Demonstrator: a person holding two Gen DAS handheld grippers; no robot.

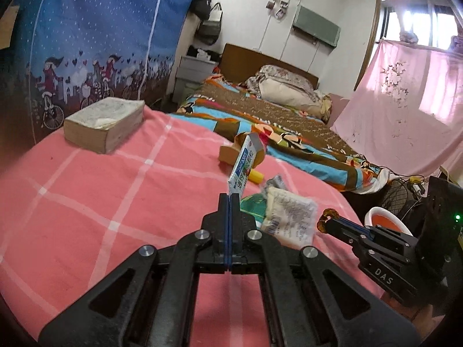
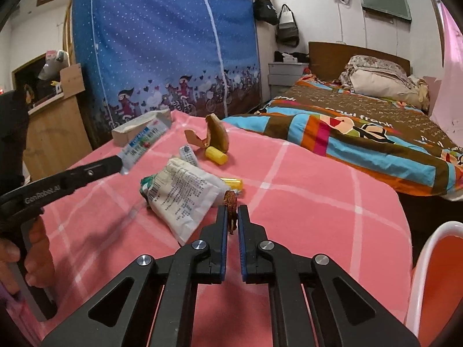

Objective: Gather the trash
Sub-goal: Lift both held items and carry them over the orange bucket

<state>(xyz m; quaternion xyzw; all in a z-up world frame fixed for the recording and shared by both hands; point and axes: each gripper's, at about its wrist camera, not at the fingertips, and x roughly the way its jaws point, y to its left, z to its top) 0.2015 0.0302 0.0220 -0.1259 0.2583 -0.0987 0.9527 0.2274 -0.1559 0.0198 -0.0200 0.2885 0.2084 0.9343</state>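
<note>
My left gripper is shut on a flat blue-and-white toothpaste box and holds it above the pink checked cloth; the box also shows in the right wrist view. My right gripper is shut on a small brown crinkled wrapper, which also shows in the left wrist view. On the cloth lie a white printed packet, a green wrapper, a yellow cap, a yellow tube and brown peel pieces.
A thick old book lies at the cloth's far left. A white bin with an orange liner stands at the right, below the table edge. A bed with a colourful blanket lies beyond. A blue wardrobe cover stands behind.
</note>
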